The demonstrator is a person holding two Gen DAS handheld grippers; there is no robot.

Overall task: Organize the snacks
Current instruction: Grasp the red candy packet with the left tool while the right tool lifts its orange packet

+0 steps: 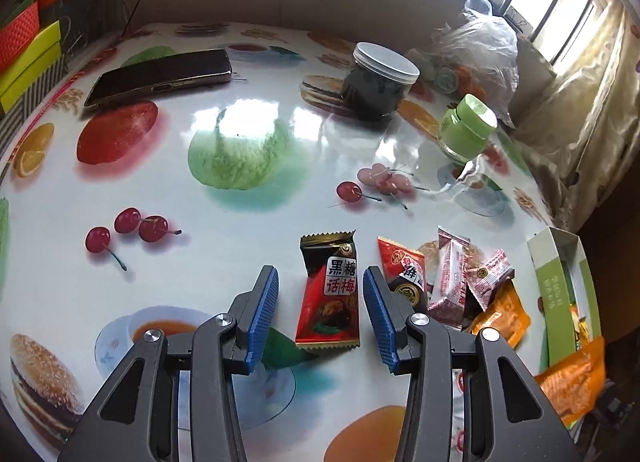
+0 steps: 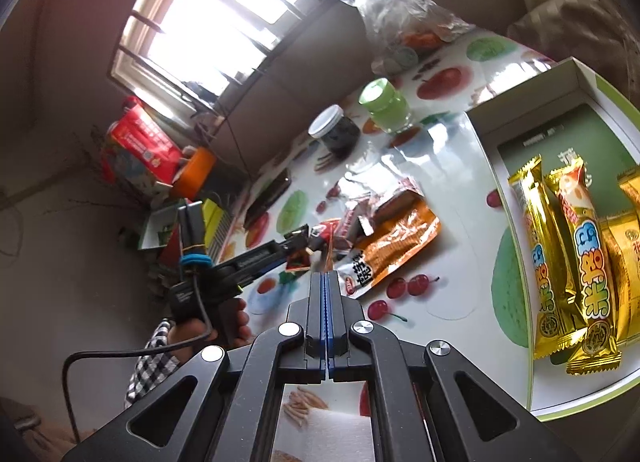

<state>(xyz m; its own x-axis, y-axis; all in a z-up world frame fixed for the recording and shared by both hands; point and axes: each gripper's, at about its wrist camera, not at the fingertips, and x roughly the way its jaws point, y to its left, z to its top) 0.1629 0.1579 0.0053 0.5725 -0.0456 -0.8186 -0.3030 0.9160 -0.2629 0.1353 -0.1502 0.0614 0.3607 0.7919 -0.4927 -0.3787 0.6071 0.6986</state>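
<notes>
My left gripper (image 1: pixel 320 304), jaws spread, straddles the plum packet (image 1: pixel 329 294): light, crinkly, slippery; pinch mid-body. Right gripper (image 2: pixel 325 282) jaws pressed together.

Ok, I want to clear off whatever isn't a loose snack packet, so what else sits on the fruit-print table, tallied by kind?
Jars: 2 (white-lidded jar, green-lidded jar)
Phone: 1 (phone)
Plastic bag: 1 (plastic bag)
Open box: 1 (green-and-white box)
Total: 5
</notes>
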